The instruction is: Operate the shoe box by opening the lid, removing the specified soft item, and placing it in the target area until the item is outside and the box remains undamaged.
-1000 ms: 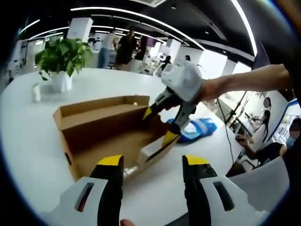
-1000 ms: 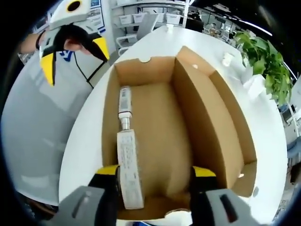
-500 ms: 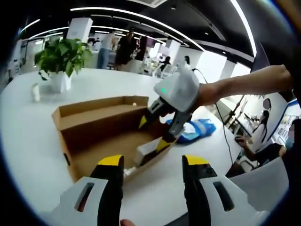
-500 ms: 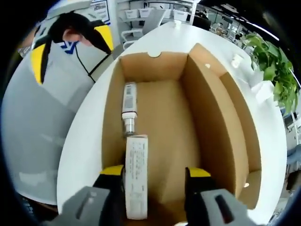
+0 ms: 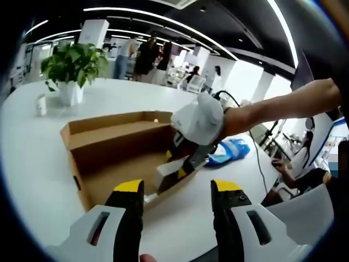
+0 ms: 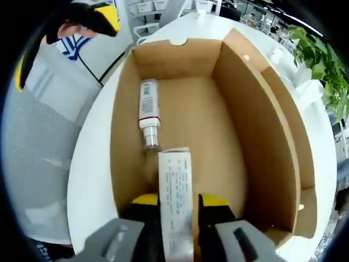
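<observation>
The left gripper is built of pale grey housings with slotted openings, ending in black jaws capped in yellow. The right gripper is made alike, with a rounded white housing and a black cable trailing from it. A bare forearm is seen behind it.

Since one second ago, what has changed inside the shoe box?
The right gripper reached down into the shoe box and closed its jaws on the white carton, lifting its end. The small tube and left gripper, open, stayed as they were.
</observation>
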